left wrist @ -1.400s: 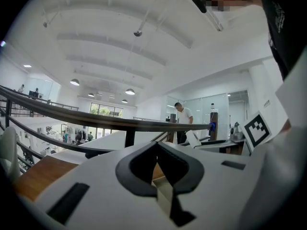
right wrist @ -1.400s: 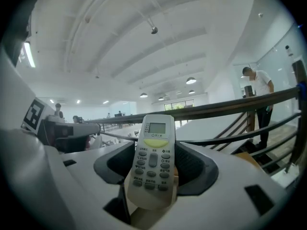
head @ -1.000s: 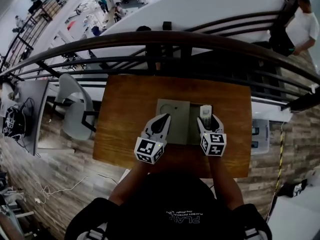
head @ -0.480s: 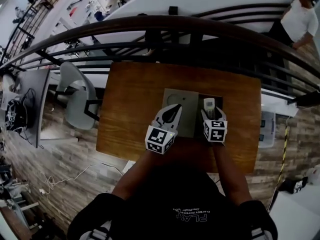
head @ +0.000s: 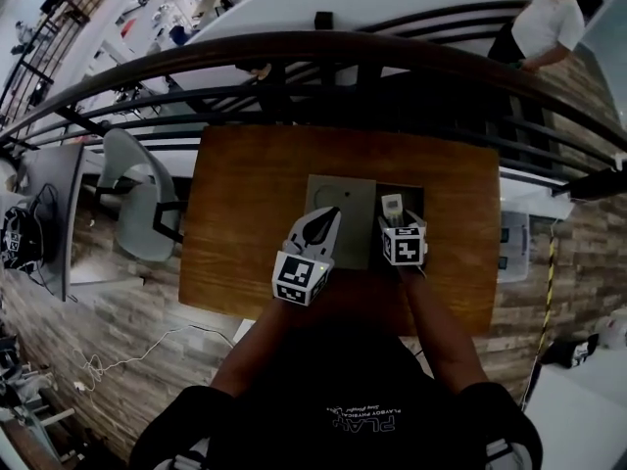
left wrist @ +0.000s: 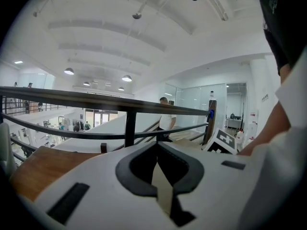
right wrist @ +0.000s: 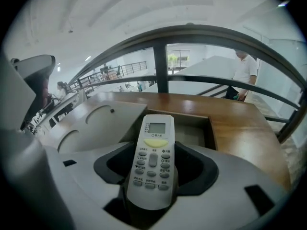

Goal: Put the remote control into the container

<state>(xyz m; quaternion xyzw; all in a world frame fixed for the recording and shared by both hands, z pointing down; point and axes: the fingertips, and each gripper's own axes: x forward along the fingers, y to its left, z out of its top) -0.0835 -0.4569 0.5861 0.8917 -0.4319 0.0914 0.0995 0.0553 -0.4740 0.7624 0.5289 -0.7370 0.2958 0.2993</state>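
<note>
A white remote control (right wrist: 153, 147) with a small screen and grey buttons is clamped in my right gripper (right wrist: 153, 174), screen end pointing away. In the head view the remote (head: 392, 206) hangs over the open right half of the grey container (head: 415, 192) on the wooden table. The container's dark hollow (right wrist: 194, 134) lies just beyond the remote's tip. My left gripper (head: 315, 231) rests over the container's flat grey lid (head: 343, 196). Its jaws meet at the tips with nothing held (left wrist: 157, 148).
The container's lid (right wrist: 91, 121) with round recesses lies left of the hollow. A dark metal railing (head: 323, 52) runs along the table's far edge. A grey chair (head: 137, 204) stands left of the table (head: 245, 213). A person in white (head: 544, 23) stands beyond the rail.
The head view has shifted a little. My right gripper keeps the remote over the open compartment and has drawn slightly nearer. The left gripper stays over the lid.
</note>
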